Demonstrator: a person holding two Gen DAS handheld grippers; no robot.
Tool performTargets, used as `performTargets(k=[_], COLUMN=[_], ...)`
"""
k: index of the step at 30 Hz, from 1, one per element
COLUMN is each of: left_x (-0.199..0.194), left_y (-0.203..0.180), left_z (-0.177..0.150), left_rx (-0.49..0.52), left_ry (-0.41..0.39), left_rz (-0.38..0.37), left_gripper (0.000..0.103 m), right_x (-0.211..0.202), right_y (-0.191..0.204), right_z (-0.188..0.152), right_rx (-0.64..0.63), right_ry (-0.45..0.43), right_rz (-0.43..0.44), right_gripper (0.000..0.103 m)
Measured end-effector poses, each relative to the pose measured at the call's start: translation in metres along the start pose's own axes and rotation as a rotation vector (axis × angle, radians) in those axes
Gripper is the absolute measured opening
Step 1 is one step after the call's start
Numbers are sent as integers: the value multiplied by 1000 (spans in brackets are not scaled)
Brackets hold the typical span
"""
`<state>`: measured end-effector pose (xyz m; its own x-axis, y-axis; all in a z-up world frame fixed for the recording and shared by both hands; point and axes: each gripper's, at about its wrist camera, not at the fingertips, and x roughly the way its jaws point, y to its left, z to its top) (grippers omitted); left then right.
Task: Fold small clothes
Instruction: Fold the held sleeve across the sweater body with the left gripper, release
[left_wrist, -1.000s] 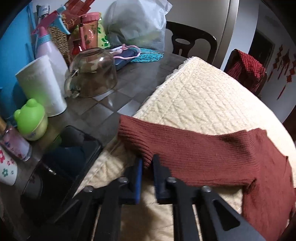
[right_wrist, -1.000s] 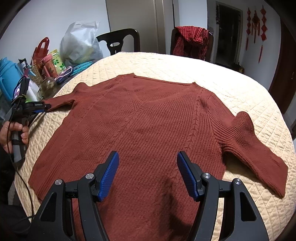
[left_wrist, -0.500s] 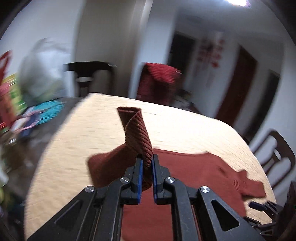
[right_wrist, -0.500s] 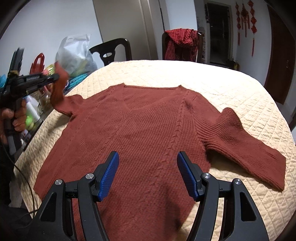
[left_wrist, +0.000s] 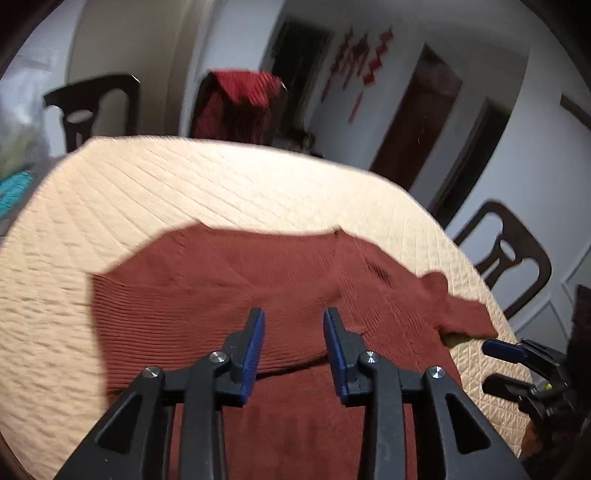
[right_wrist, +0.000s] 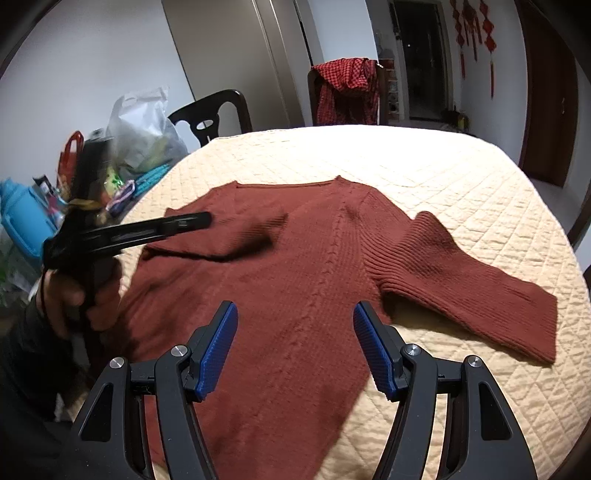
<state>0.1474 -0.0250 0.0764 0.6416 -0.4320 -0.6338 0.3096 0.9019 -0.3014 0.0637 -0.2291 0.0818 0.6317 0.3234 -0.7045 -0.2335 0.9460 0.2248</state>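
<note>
A rust-red knit sweater (right_wrist: 303, 280) lies face up on the cream quilted table cover (right_wrist: 443, 177). Its left sleeve (right_wrist: 236, 236) is folded across the chest. Its right sleeve (right_wrist: 469, 288) lies spread out to the right. My left gripper (left_wrist: 293, 339) is open and empty just above the folded sleeve (left_wrist: 192, 317); it also shows in the right wrist view (right_wrist: 199, 221). My right gripper (right_wrist: 295, 350) is open and empty above the sweater's lower body; it also shows in the left wrist view (left_wrist: 513, 365).
Clutter stands at the table's left edge: a white plastic bag (right_wrist: 144, 136), a blue container (right_wrist: 22, 218), bottles. Dark chairs (right_wrist: 214, 114) stand behind the table, one with a red checked cloth (right_wrist: 347, 88). Another chair (left_wrist: 506, 258) stands at the right.
My left gripper carried the left sleeve up and over onto the chest, then opened and let it go. My right gripper stayed open over the lower body.
</note>
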Motion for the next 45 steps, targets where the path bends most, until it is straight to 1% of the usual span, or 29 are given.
performTargets(k=[3, 5, 6, 7, 10, 11, 13, 14, 16, 17, 19, 20, 22, 24, 27, 30, 32, 33, 35, 37, 38, 40, 42, 45], left_x=[-18, -18, -15, -11, 7, 13, 20, 21, 18, 17, 6, 3, 1, 6, 20, 21, 12, 6, 1, 10, 12, 5, -8, -29], left_y=[24, 39, 45, 50, 57, 58, 59, 58, 55, 56, 56, 58, 61, 64, 71, 70, 66, 63, 57, 58, 58, 53, 47, 32], left_z=[3, 2, -1, -3, -14, -19, -27, -29, -28, -28, -26, -27, -23, -19, -20, -23, -24, -25, -30, -35, -38, -38, -37, -42], left_rx=[-1, -23, -40, -44, -48, -57, -63, -50, -44, -48, -47, -41, -26, -25, -46, -36, -50, -48, -27, -27, -26, -28, -32, -10], left_ry=[-47, -44, -28, -11, 45, 68, 97, 95, 103, 108, 99, 90, 67, 59, 89, 98, 94, 84, 77, 115, 117, 110, 87, 47], left_rz=[129, 184, 194, 197, 212, 203, 213, 227, 223, 217, 203, 201, 221, 260, 283, 304, 284, 273, 273, 275, 287, 299, 296, 313], left_gripper=[35, 35, 35, 35, 35, 35, 35, 35, 35, 35, 35, 35, 35, 35, 35, 35, 35, 35, 35, 35, 35, 35, 35, 35], right_x=[8, 17, 27, 36, 69, 79, 103, 116, 133, 134, 128, 124, 116, 114, 122, 142, 137, 132, 122, 125, 129, 126, 112, 85], right_y=[5, 11, 15, 17, 23, 24, 26, 27, 23, 20, 17, 15, 16, 17, 20, 16, 17, 18, 25, 27, 26, 25, 23, 25], right_z=[15, 26, 32, 37, 50, 52, 54, 52, 46, 44, 44, 44, 44, 49, 56, 58, 59, 58, 53, 46, 41, 39, 37, 32], right_rx=[16, 2, -3, 1, 16, 16, 5, -2, 1, 3, 10, 7, -12, -6, -9, -8, -11, -19, -49, -70, -73, -60, -46, -50], right_ry=[-1, 0, 13, 32, 86, 101, 143, 173, 234, 223, 224, 218, 198, 186, 182, 215, 201, 191, 176, 203, 223, 212, 193, 146], right_rz=[43, 67, 73, 76, 123, 124, 123, 111, 94, 95, 82, 57, 59, 73, 75, 54, 49, 50, 68, 49, 42, 30, 44, 48], right_gripper=[65, 64, 57, 42, 22, 21, 21, 21, 20, 17, 17, 17, 17, 17, 19, 19, 19, 19, 19, 19, 19, 19, 19, 21])
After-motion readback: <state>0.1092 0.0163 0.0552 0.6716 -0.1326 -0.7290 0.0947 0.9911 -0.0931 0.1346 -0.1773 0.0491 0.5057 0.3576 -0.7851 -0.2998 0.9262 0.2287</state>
